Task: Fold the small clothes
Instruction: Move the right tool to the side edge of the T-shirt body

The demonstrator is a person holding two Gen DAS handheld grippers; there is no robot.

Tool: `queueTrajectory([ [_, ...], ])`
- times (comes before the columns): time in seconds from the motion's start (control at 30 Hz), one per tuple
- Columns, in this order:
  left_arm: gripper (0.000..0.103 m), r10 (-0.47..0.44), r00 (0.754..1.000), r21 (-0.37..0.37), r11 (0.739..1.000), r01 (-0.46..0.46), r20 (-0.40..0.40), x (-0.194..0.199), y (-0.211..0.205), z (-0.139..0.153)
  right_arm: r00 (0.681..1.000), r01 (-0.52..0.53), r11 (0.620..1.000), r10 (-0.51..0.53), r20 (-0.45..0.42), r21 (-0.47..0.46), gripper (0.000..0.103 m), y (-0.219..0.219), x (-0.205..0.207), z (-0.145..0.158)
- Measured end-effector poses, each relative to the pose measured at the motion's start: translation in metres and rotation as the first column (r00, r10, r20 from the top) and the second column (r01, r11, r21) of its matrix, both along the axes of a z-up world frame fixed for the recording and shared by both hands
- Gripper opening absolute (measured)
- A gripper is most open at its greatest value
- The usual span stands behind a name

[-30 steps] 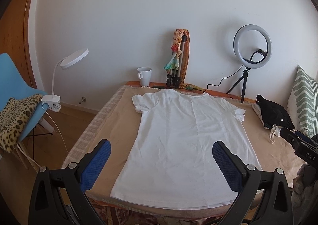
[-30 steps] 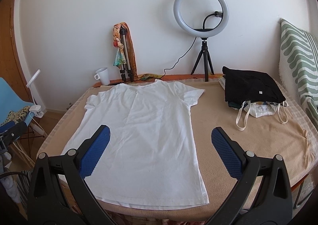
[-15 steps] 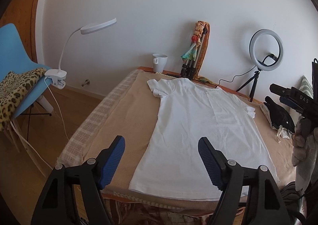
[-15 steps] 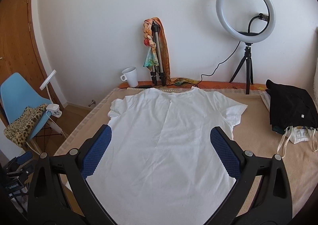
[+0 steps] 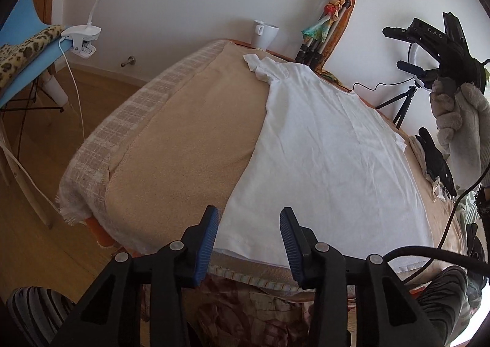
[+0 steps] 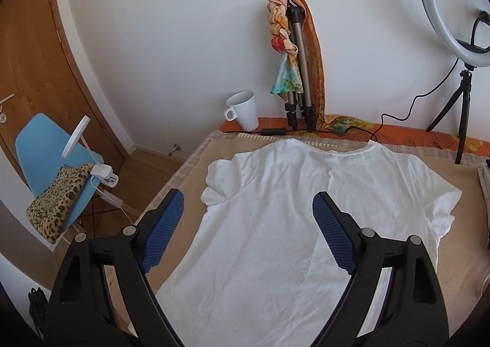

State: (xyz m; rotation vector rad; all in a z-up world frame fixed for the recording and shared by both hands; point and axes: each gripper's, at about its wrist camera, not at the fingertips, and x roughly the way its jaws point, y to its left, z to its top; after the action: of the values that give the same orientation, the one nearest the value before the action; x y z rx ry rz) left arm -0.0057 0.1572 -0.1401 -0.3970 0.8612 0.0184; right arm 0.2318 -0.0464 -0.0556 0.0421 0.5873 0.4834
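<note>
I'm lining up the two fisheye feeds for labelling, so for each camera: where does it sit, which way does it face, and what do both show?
Left wrist: sits on the left gripper, angled down at the near hem corner of the white T-shirt; its closing jaws, empty, show, plus the right gripper in a gloved hand.
Right wrist: sits on the right gripper, above the shirt, facing the wall; only its closing jaws, empty, show.
Shared: shirt, white mug, scarf-draped tripod, blue chair.

I read one marking only: the white letters "DAS" on the black body of the right gripper (image 5: 428, 36), seen from the left wrist camera; I find no other legible text in either view.
</note>
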Motion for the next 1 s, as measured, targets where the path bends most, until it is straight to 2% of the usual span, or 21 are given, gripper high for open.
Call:
queueTrajectory([
  [0.23, 0.038, 0.002, 1.0, -0.024, 1.0, -0.003, -0.016, 0.003, 0.008, -0.018, 0.991, -0.047, 0.999, 0.047, -0.128, 0.003, 0.089, 0.047, 0.065, -0.009],
  [0.47, 0.036, -0.03, 1.0, -0.059, 0.998, 0.029, -0.006, 0.01, 0.008, -0.026, 0.967, -0.113, 0.993, 0.1, -0.235, -0.043, 0.07, 0.105, 0.126, -0.036],
  [0.63, 0.035, -0.041, 0.999, -0.101, 0.994, 0.039, -0.013, 0.013, 0.011, -0.034, 0.949, -0.158, 0.982, 0.121, -0.291, -0.105, 0.062, 0.151, 0.156, -0.065],
  [0.83, 0.031, -0.05, 0.999, -0.136, 0.989, 0.05, -0.002, 0.015, 0.016, -0.038, 0.931, -0.171, 0.974, 0.109, -0.349, -0.151, 0.055, 0.199, 0.192, -0.103],
  [1.0, 0.023, -0.062, 0.998, -0.145, 0.987, 0.062, 0.005, 0.016, 0.015, -0.04, 0.928, -0.143, 0.96, 0.046, -0.369, -0.24, 0.054, 0.227, 0.215, -0.131],
])
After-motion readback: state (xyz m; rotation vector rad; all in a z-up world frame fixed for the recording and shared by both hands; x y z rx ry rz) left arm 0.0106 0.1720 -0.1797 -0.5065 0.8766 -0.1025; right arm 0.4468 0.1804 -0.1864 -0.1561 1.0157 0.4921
